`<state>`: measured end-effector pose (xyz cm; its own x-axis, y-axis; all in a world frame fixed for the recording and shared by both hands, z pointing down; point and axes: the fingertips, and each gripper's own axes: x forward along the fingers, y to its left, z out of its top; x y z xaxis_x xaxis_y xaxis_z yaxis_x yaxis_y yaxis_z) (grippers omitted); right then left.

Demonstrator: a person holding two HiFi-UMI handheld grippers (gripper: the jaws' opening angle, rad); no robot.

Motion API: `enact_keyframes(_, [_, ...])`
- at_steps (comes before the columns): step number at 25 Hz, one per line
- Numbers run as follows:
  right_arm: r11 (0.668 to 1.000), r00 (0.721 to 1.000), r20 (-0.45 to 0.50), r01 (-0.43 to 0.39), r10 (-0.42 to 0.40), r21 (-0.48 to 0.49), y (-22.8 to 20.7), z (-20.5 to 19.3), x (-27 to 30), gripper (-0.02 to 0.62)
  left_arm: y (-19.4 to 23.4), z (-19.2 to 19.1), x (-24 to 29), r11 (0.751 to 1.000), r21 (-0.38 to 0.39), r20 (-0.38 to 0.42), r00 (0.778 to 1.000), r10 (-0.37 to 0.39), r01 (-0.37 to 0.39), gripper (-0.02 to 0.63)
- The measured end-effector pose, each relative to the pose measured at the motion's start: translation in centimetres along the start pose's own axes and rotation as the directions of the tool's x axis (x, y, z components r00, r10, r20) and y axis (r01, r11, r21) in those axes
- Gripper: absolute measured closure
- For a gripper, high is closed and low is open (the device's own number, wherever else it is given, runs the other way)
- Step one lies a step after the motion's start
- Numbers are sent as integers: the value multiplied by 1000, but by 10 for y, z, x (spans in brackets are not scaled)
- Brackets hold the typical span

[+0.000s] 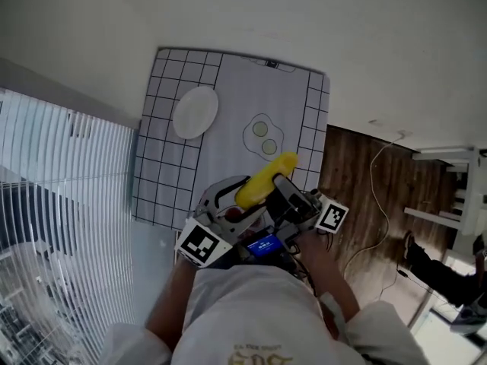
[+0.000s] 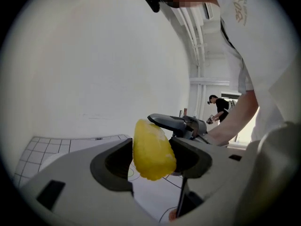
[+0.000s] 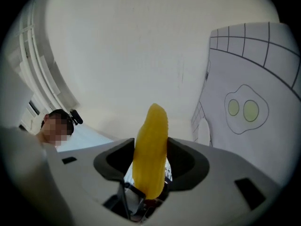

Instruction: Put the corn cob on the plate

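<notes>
Head view: corn cob (image 1: 266,179) lower end hidden; left gripper (image 2: 151,158) and right gripper (image 3: 150,161) jaws both clamp it.

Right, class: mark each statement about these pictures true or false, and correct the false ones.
1. The corn cob lies on the plate. False: it is held up off the plate, near the person.
2. The left gripper and the right gripper each have the corn cob between their jaws. True.
3. The plate sits on the gridded mat. True.
4. The egg drawing on the mat shows one yolk. False: it shows two.
</notes>
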<state>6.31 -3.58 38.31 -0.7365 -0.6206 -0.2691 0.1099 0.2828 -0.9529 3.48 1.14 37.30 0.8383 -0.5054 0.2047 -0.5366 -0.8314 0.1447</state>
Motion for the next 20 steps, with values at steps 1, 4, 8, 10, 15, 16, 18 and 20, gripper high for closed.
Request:
enact_keyframes(1, [1000, 1000, 7, -7, 7, 5, 0, -1, 4, 376, 4, 1, -6, 999, -51, 10, 1000, -1, 2, 353])
enact_keyframes(4, [1000, 1000, 21, -18, 17, 11, 0, -2, 17, 377, 17, -2, -25, 971, -237, 23, 999, -35, 39, 353])
enact_keyframes(8, [999, 999, -6, -33, 32, -19, 2, -3, 32, 379, 29, -8, -43, 806, -546, 135, 973, -185, 229, 354])
enact_keyframes(10, [999, 999, -25, -47, 46, -27, 5, -4, 38, 379, 36, -5, -49, 662, -668, 235, 940, -246, 340, 356])
enact_keyframes(15, [996, 995, -47, -85, 84, -23, 11, -7, 52, 379, 52, -1, -57, 468, -754, 359, 886, -295, 461, 356])
enact_keyframes(16, [996, 995, -49, -86, 85, -27, 11, -7, 55, 379, 56, -3, -56, 481, -752, 345, 891, -295, 451, 356])
enact_keyframes(18, [996, 996, -54, -68, 65, -49, 7, -7, 60, 379, 64, -10, -55, 558, -727, 286, 915, -283, 400, 354])
enact_keyframes(20, [996, 998, -66, -28, 22, -84, 1, -8, 65, 379, 70, -15, -55, 657, -674, 210, 940, -269, 339, 354])
